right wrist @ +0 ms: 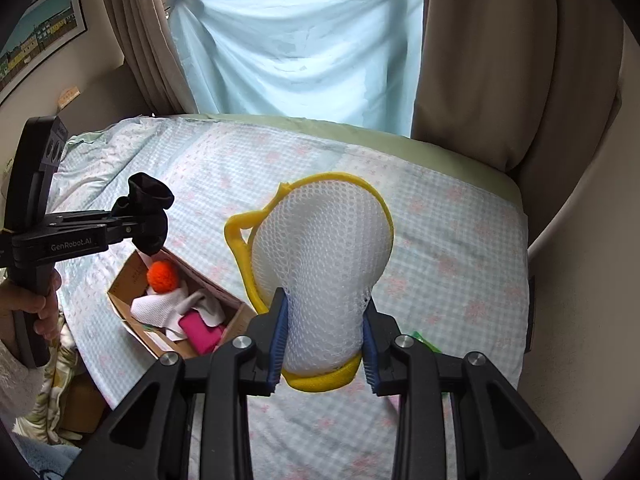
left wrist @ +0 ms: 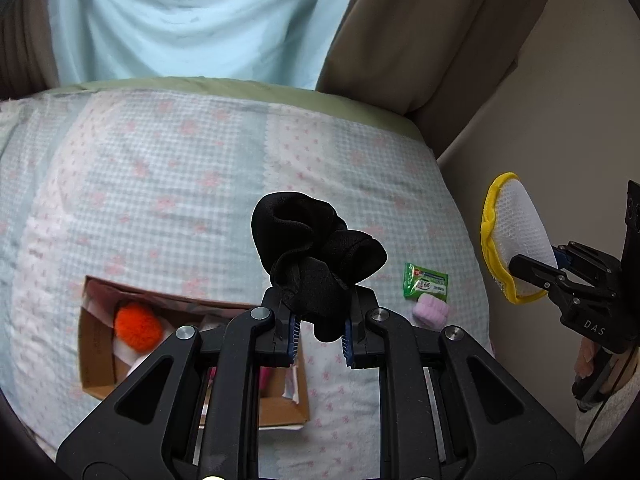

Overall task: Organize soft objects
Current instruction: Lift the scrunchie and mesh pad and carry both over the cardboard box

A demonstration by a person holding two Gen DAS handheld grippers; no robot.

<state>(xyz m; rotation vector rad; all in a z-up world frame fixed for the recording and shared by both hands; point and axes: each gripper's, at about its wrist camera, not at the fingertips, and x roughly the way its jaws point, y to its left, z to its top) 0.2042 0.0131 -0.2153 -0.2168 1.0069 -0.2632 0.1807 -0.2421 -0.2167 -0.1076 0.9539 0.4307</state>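
Note:
My left gripper (left wrist: 320, 332) is shut on a bunched black sock (left wrist: 316, 252) and holds it above the bed, just right of an open cardboard box (left wrist: 96, 360). The sock also shows in the right wrist view (right wrist: 150, 208), above the box (right wrist: 132, 276). The box holds an orange pom-pom (left wrist: 138, 326), white cloth (right wrist: 160, 304) and a pink item (right wrist: 198, 330). My right gripper (right wrist: 324, 344) is shut on a white mesh sponge with yellow trim (right wrist: 324, 240), held in the air over the bed; the sponge also shows in the left wrist view (left wrist: 516, 232).
A green packet (left wrist: 426, 282) and a small lilac soft item (left wrist: 432, 311) lie on the checked bedspread (left wrist: 180, 184) right of the box. Curtains and a pale blue sheet (right wrist: 304, 48) hang behind the bed. A wall runs along the bed's right side.

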